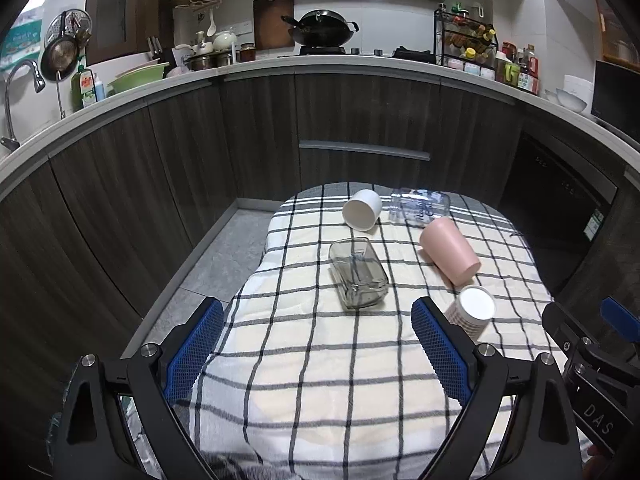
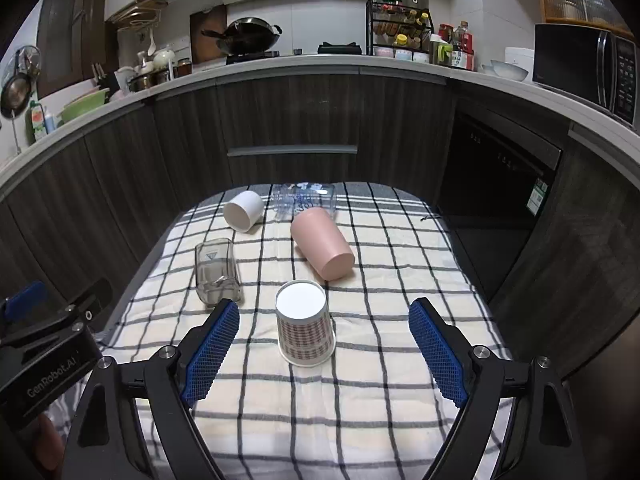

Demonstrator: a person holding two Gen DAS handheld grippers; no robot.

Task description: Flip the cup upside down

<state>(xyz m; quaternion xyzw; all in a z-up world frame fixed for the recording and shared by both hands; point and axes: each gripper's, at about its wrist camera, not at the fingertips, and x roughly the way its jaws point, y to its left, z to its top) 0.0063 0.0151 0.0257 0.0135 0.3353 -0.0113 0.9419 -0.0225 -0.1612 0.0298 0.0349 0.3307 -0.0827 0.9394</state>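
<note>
patterned paper cup [image 2: 305, 330], upside down, tablecloth

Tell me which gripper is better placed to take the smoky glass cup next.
Left, probably. The glass cup lies on its side between and just ahead of the open left gripper jaws. The right gripper faces the already upside-down paper cup, with the glass cup off to its left.

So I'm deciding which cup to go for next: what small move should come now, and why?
Probably ease the right gripper forward toward the pink cup. The patterned paper cup already stands rim-down, while the pink cup lies on its side just beyond it. Both grippers are open and empty; the left gripper faces the clear glass container.
</note>
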